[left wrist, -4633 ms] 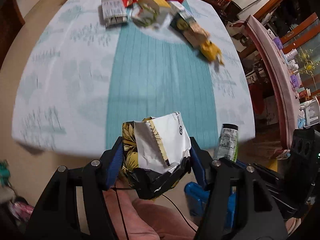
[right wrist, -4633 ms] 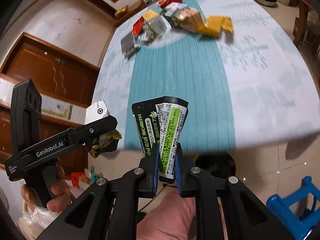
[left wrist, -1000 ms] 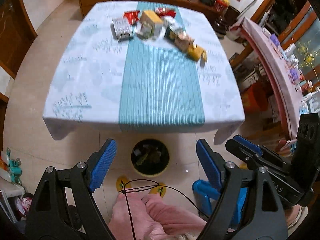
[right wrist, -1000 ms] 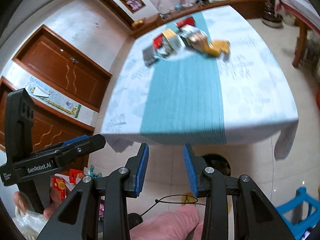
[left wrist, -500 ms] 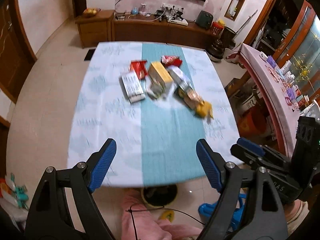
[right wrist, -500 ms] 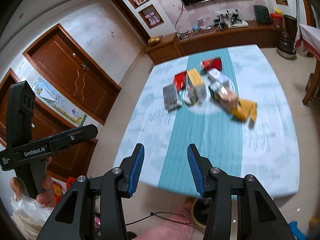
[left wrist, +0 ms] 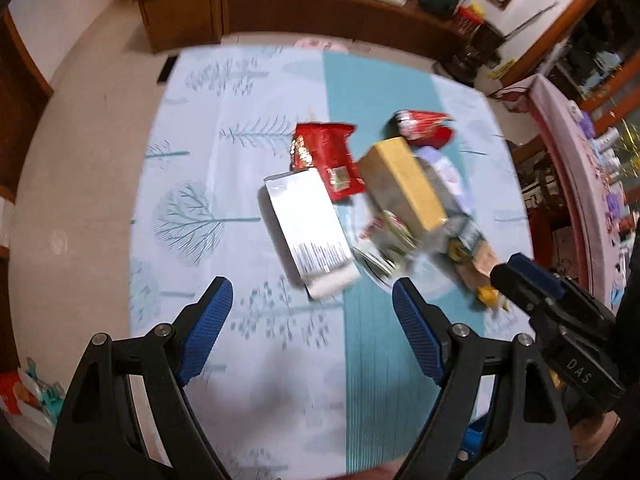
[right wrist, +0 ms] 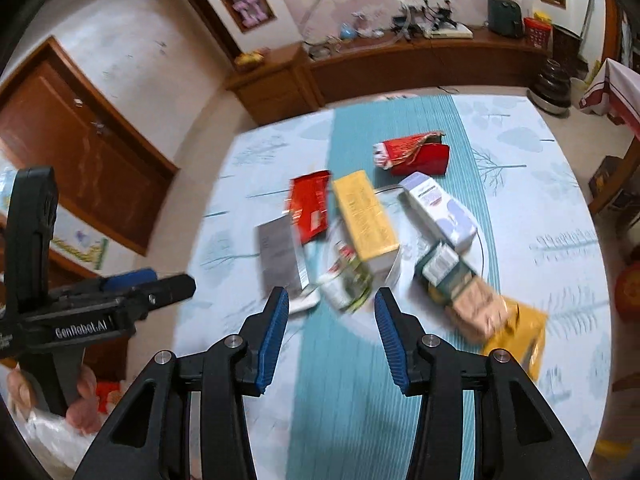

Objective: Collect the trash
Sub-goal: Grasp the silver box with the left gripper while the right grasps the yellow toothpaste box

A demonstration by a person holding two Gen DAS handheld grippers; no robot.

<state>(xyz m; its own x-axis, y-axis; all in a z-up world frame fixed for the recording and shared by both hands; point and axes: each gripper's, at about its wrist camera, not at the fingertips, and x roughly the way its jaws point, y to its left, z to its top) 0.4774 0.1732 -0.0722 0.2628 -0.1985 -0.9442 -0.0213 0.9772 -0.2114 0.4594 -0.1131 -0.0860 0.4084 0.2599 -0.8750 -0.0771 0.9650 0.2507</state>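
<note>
Both grippers hang over the worktop point(left wrist: 192, 128) with nothing held: my left gripper point(left wrist: 310, 300) stands wide apart, and my right gripper point(right wrist: 330, 312) is parted, its jaws having just been opening with nothing between them. I note a pale cloth with a tree print covering the worktop, and a teal striped runner point(right wrist: 348, 380) laid down its middle. Trash lies clustered on the far half: a silver pouch point(left wrist: 306, 226) just beside a red packet point(left wrist: 328, 156), a yellow box point(right wrist: 366, 216) leaning over crumpled wrappers, a torn red wrapper point(right wrist: 412, 154) beyond, a white and lilac carton point(right wrist: 438, 210), a dark green box point(right wrist: 444, 270) touching a tan package point(right wrist: 478, 312), and a yellow pack point(right wrist: 520, 332) nearest the right edge. Motion blur softens most labels; I cannot read them. Around the worktop I record a light tiled floor, a long wooden sideboard point(right wrist: 400, 68) along the far wall, and a brown panelled door point(right wrist: 76, 136) at left.
</note>
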